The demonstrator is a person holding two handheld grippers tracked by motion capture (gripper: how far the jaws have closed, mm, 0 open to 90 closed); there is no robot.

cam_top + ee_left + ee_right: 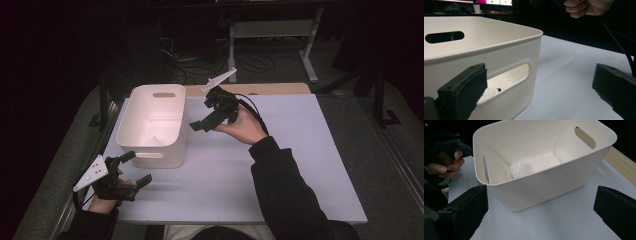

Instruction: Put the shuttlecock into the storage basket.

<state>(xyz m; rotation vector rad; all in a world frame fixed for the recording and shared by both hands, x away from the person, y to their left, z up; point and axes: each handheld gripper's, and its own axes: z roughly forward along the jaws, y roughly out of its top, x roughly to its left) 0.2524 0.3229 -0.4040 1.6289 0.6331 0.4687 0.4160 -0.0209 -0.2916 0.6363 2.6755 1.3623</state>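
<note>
White tabletop, bin long axis front-to-back, shuttlecock inside; left tongs, right tongs both released.

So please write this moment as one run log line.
left claw: open, empty | right claw: open, empty | shuttlecock: inside bin
</note>
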